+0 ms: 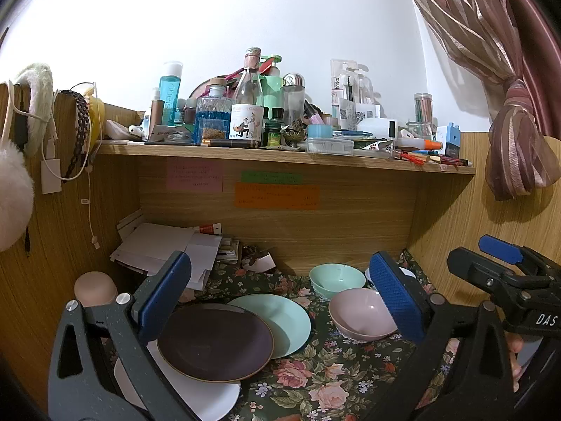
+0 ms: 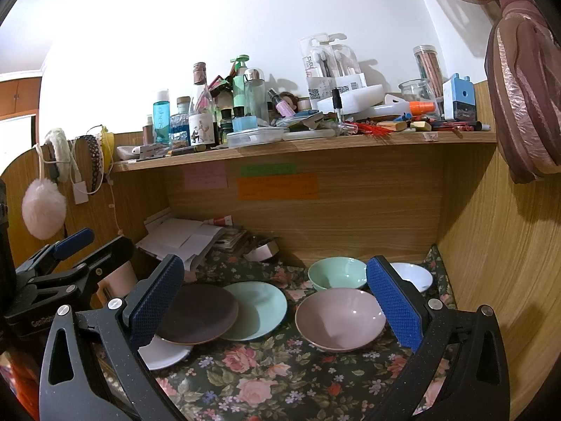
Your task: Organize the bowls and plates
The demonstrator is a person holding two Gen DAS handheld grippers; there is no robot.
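both the left gripper [image 1: 280,301] and right gripper [image 2: 277,301] hover spread wide above overlapping plates [image 2: 224,312] and bowls [image 2: 340,319]

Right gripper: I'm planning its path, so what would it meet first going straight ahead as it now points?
Probably the pink bowl, lying between the open jaws of the right gripper; depth is uncertain, so it might pass above.

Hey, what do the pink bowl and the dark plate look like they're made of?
The pink bowl looks like glazed ceramic or melamine: a smooth, glossy inside with small light glints. The dark plate seems a matte-glazed ceramic, judging by its dull brownish-purple face and lighter, bare-looking rim, though plastic can't be ruled out.
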